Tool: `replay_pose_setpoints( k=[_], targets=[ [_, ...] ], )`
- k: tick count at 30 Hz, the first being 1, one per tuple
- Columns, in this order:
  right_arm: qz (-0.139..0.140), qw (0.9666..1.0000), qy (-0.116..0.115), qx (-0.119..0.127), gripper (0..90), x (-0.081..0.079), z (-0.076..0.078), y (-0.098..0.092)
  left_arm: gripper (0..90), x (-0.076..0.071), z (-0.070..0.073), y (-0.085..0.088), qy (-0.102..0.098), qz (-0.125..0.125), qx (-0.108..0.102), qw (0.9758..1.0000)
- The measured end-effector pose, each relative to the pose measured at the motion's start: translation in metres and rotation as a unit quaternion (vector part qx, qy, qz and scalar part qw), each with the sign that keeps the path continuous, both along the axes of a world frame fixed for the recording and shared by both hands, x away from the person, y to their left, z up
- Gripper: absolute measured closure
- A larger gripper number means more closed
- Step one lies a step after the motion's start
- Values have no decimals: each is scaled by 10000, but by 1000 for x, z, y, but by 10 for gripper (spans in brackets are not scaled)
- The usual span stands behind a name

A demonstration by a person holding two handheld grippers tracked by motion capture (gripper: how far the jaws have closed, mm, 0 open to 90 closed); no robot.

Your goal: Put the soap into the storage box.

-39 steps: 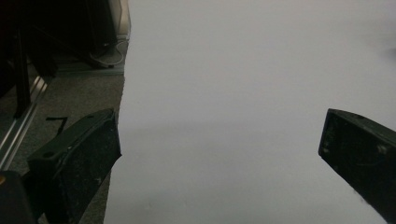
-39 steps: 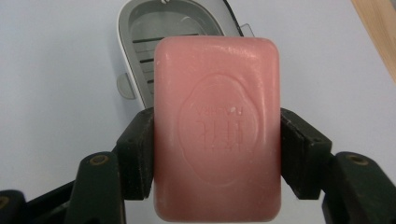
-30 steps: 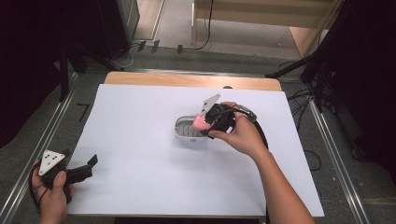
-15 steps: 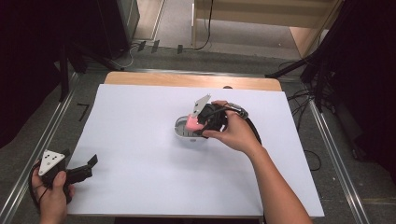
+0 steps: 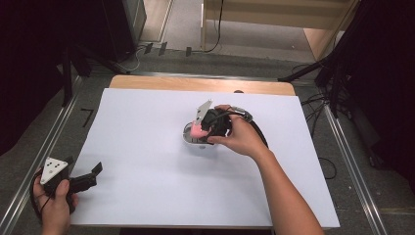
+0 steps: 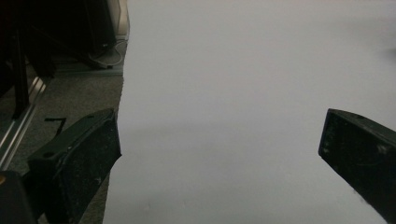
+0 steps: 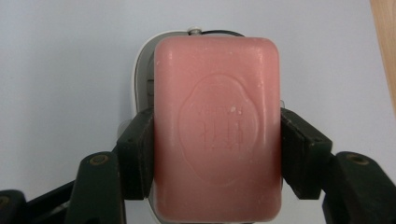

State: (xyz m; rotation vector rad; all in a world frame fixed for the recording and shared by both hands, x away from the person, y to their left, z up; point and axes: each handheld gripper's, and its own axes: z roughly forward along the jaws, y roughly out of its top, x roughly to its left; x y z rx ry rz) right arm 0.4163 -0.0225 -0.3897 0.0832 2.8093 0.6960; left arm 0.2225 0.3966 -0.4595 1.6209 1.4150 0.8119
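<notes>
A: While the right tool sits clenched on the pink soap bar, why grip it across the short sides?

B: Likely so the flat face stays up and the long axis lines up with the white dish under it. In the right gripper view the pads press on both edges of the bar, and the dish rim peeks out past the bar at about 11 o'clock. I'd judge the bar is just over the dish, either going in or coming out; whether it touches I can't tell

A: Where is all that on the counter?

B: Near the middle of the white sheet in the high view, a bit toward 1 o'clock, with the hand coming in from 5 o'clock

A: And the left tool?

B: Released, jaws wide apart with nothing between them, parked at the counter's 8 o'clock corner, probably just kept out of the way

A: Any writing?

B: An oval seal is stamped into the soap's face with raised characters inside, too soft to read. No brand on the dish that I can see
</notes>
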Motion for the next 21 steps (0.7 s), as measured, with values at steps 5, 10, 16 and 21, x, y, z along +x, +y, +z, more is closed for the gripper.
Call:
replay_pose_setpoints(
  k=[5, 10, 16, 21],
  targets=[
    [-5, 10000, 23, -46, 383, 3, -4, 2, 0, 0, 0, 0, -9, -3, -2, 10000],
    [-2, 10000, 39, -79, 383, 4, -5, 3, 0, 0, 0, 0, -16, 3, -6, 10000],
    [44, 9998, 8, -199, 383, 5, -8, 4, 0, 0, 0, 0, -15, 0, -2, 10000],
    [40, 9998, 35, -204, 383, 6, -10, 3, 0, 0, 0, 0, -12, -1, -9, 10000]
  ],
)
